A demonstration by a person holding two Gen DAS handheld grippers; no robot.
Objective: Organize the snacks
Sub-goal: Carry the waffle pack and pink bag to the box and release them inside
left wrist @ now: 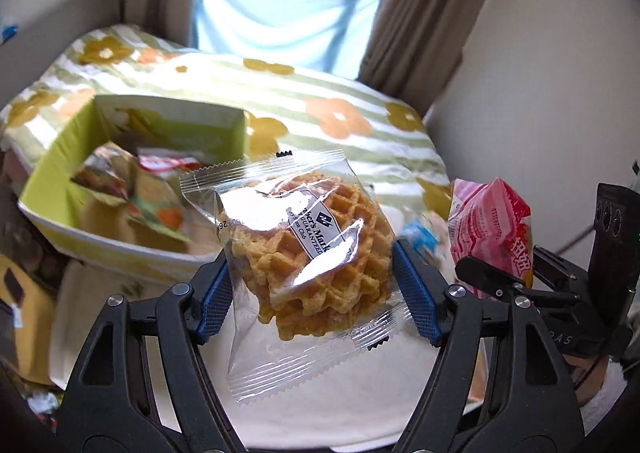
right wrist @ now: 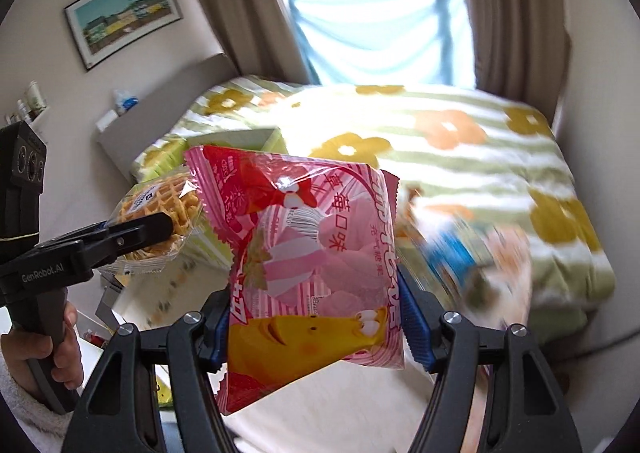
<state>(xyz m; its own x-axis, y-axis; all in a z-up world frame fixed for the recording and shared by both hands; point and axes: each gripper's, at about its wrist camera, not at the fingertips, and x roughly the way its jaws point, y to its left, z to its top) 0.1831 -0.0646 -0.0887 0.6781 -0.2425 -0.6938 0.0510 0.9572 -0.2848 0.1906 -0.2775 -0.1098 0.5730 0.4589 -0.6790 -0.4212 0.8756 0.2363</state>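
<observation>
My left gripper point(left wrist: 312, 285) is shut on a clear-wrapped waffle pack point(left wrist: 308, 249) and holds it in the air above a white table point(left wrist: 320, 393). A green box point(left wrist: 52, 161) with several snack packets inside stands to the left of it. My right gripper point(right wrist: 316, 317) is shut on a pink marshmallow bag point(right wrist: 312, 265), also held up in the air. The pink bag shows at the right of the left wrist view point(left wrist: 492, 229). The waffle pack shows at the left of the right wrist view point(right wrist: 160, 213), with the green box point(right wrist: 240, 141) behind it.
A bed with a flowered striped cover point(left wrist: 320, 109) lies behind the table, under a curtained window point(left wrist: 288, 13). Blurred snack packets point(right wrist: 460, 253) lie on the table to the right. A yellow item point(left wrist: 24, 301) sits at the lower left.
</observation>
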